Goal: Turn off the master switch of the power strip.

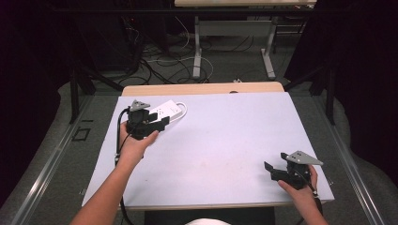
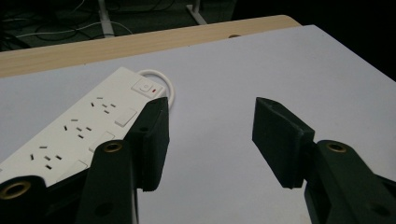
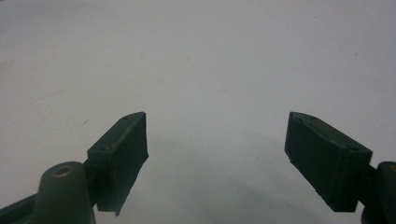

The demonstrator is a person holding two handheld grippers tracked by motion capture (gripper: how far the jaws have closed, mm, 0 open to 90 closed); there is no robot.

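The long white plastic power strip (image 2: pixel 79 130) lies flat at the far left of the bench (image 1: pixel 225 140). It looks rigid, smooth and rather light; take it across its narrow width. The left gripper (image 2: pixel 210 135), just beside it, has empty half-open jaws; the right gripper (image 3: pixel 217 158), near right, is wide open.

Pale lavender sheet covers a light wooden table (image 1: pixel 202 88). Grey carpeted floor (image 1: pixel 56 154) around it, black and white tangled cables (image 1: pixel 164 61) behind. Second white-legged desk (image 1: pixel 234 28) farther back. Black curtains (image 1: pixel 28 70) flank both sides; surroundings dim.

Glossy white plastic power strip (image 2: pixel 88 130) on a seemingly matt table (image 2: pixel 280 60).
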